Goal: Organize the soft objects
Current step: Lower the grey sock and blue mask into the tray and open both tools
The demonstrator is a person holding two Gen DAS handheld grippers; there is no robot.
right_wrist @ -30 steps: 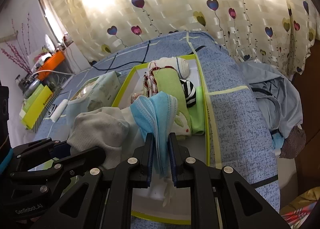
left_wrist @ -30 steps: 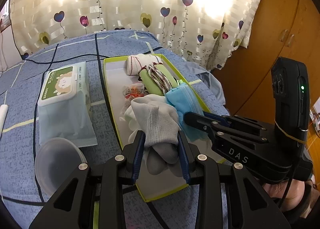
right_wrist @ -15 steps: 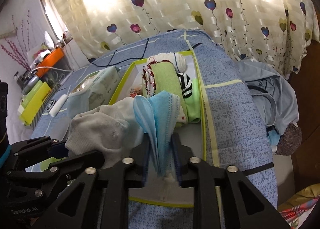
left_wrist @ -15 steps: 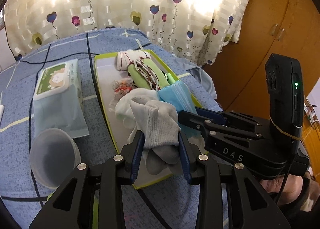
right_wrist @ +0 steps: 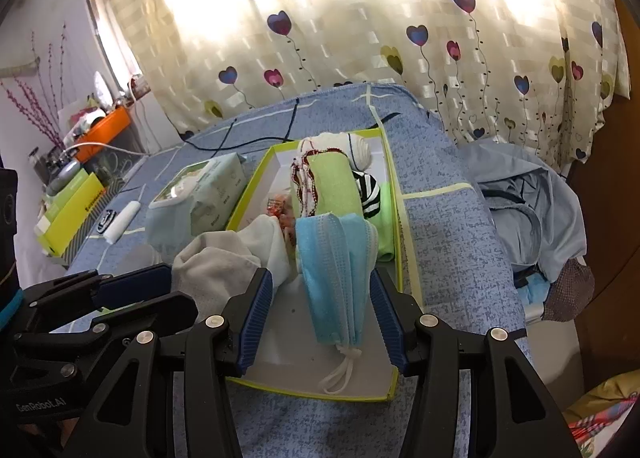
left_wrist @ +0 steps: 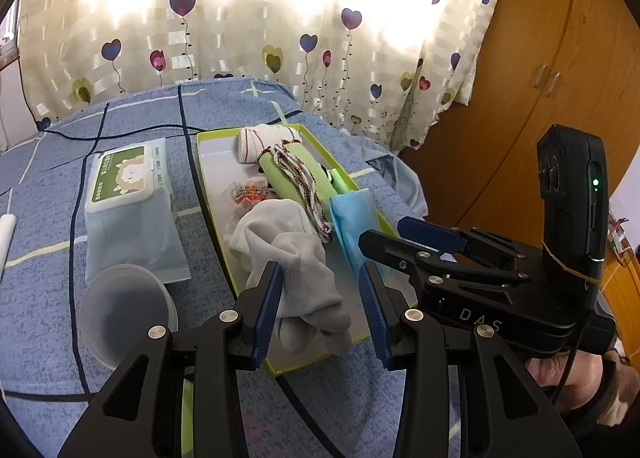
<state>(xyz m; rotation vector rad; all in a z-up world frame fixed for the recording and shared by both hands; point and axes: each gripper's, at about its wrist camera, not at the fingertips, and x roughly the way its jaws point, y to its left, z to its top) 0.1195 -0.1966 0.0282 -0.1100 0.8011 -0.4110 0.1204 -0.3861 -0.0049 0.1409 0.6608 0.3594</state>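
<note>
On the bed (left_wrist: 36, 217) stands 1 green-rimmed tray (left_wrist: 208, 193). In it lie 1 grey sock (left_wrist: 304, 282), 1 blue face mask (right_wrist: 340, 270), 1 green rolled cloth (right_wrist: 332, 185), 1 white rolled cloth (left_wrist: 264, 139), 1 striped sock (right_wrist: 370, 189) and 1 small wrapped packet (left_wrist: 248, 193). Beside the tray are 1 pack of wet wipes (left_wrist: 128, 193) and 1 clear plastic cup (left_wrist: 120, 314). 2 grippers show: the left gripper (left_wrist: 320, 306) and the right gripper (right_wrist: 322, 314).

White letters "DAS" stand on the black body of the right gripper (left_wrist: 420, 248), seen in the left wrist view. "GenRobot.AI" runs in small white print along the left gripper (right_wrist: 136, 290) body in the right wrist view. The wet wipes pack (left_wrist: 128, 193) bears a printed green label, too small to read.
</note>
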